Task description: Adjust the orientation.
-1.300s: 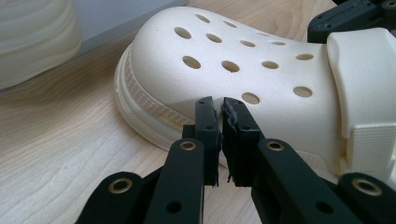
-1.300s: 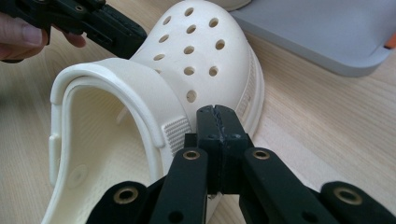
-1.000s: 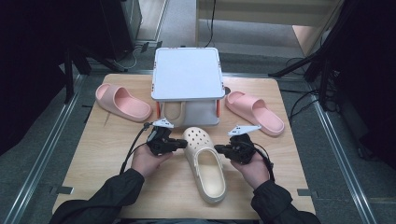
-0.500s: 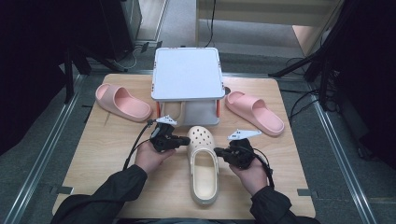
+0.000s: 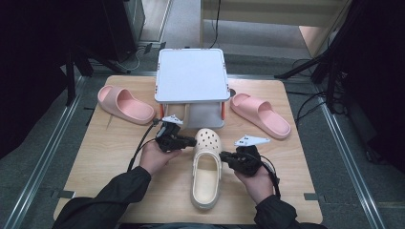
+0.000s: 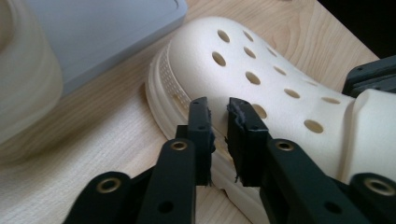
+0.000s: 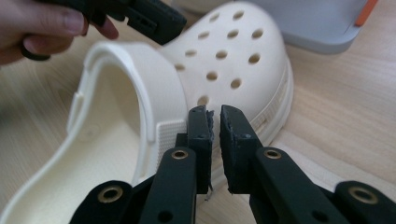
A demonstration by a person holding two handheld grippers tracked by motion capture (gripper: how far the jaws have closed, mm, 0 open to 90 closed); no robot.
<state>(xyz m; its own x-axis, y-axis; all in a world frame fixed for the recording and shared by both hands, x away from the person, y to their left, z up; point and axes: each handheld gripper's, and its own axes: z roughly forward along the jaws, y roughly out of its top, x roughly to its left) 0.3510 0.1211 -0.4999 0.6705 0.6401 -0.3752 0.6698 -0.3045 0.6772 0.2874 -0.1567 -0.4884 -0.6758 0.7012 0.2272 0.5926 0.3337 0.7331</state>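
On the wooden table (image 5: 105,157), in front of a low white rack (image 5: 191,74), a cream clog (image 5: 206,167) lies sole down, its perforated toe pointing at the rack's open lower shelf and its heel toward the person. The left gripper (image 5: 190,141) presses against the clog's left flank near the toe, and the right gripper (image 5: 226,156) meets its right flank by the strap hinge, so the shoe sits squeezed between the two tools, not pinched by either. In the left gripper view the jaws stand nearly closed with a thin slit between them, gripping nothing, their tips against the ribbed sole edge; the right gripper view shows the same: jaws almost together, empty, tips touching the textured side wall. Held this way, the narrowed jaws act as blunt pushers, which suits steering a soft, bulky shoe that neither could clamp well. The toe lies just short of the shelf, so the aim looks like sliding it under the rack's top. A second cream shoe seems to sit there already, though that is hard to tell. Two pink slides (image 5: 125,104) (image 5: 260,114) rest apart at the rack's left and right.
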